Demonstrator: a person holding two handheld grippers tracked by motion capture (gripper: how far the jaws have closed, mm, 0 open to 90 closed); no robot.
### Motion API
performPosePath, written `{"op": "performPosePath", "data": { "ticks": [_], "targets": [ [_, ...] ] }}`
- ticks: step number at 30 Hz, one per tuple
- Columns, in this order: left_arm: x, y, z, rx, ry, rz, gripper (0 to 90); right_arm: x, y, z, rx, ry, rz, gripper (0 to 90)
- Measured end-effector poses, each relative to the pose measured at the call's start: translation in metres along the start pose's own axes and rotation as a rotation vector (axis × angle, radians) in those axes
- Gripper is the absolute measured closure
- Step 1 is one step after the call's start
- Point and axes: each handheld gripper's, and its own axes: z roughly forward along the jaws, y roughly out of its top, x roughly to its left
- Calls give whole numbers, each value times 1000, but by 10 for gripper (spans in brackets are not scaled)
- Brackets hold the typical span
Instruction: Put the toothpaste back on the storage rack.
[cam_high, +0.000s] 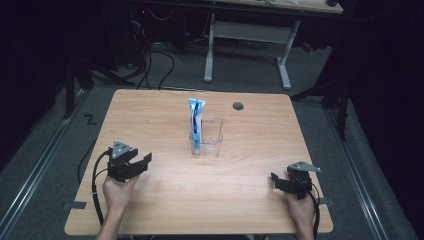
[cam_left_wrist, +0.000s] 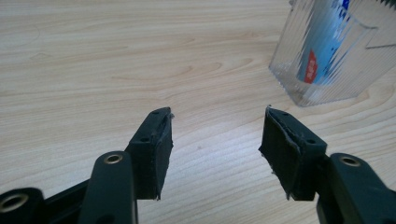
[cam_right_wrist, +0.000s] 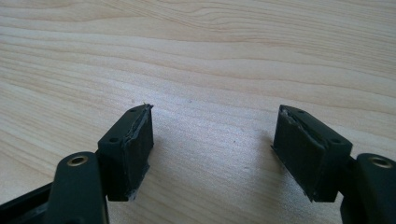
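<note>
We hold both tongs apart and empty, left tongs and right tongs resting near the table's near edge. The tube stands leaning in the clear box mid-table, propped by its wall, within reach of either hand.

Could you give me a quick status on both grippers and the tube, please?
Left gripper and right gripper open, empty. Blue tube upright in clear container. Nothing in the way.
</note>
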Motion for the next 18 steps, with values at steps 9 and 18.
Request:
{"op": "performPosePath", "data": {
  "ticks": [9,18],
  "targets": [
    [0,-9,5,18,-13,-17,433,0,0,0,0,0,0,283],
    [-5,-19,12,44,-16,-22,434,0,0,0,0,0,0,283]
  ]
}}
